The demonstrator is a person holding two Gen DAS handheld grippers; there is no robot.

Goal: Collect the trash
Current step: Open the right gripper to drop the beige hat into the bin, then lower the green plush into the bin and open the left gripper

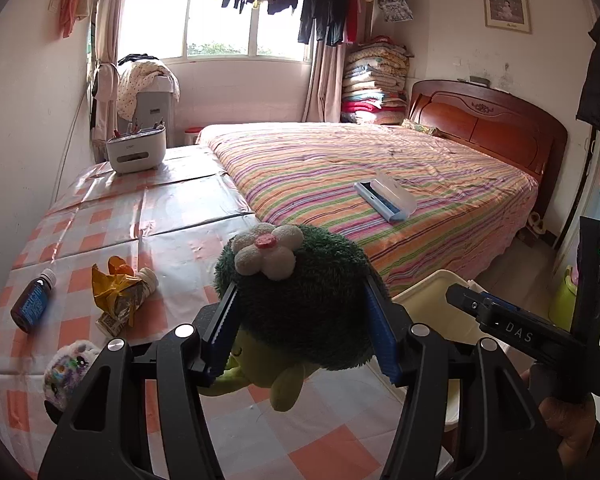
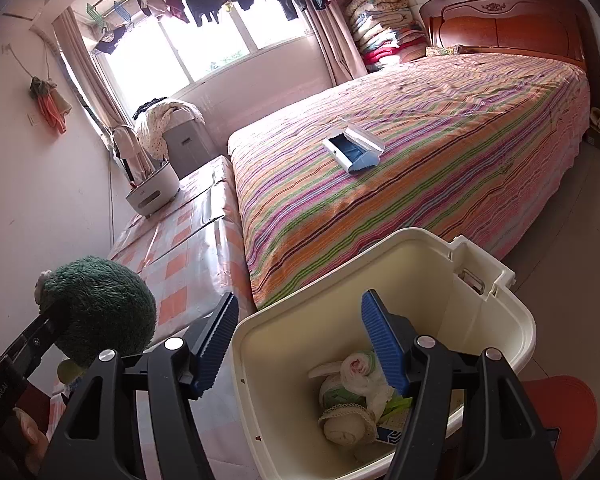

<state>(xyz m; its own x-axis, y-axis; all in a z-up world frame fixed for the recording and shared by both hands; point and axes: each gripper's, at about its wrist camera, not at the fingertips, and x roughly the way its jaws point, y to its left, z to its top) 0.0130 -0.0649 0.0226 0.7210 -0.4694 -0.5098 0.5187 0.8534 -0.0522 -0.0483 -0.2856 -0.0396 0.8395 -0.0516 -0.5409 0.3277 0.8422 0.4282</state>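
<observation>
Left wrist view shows the left gripper (image 1: 306, 326) clamped on a green plush toy (image 1: 300, 300) with a white flower on top, lifted above the checked tablecloth (image 1: 188, 216). On the cloth to the left lie a crumpled yellow wrapper (image 1: 116, 286) and a brown bottle (image 1: 34, 300). In the right wrist view the right gripper (image 2: 300, 344) hangs over the cream bin (image 2: 496, 312), its jaws apart and holding nothing; a white plush rabbit (image 2: 356, 396) lies at the bin's bottom.
</observation>
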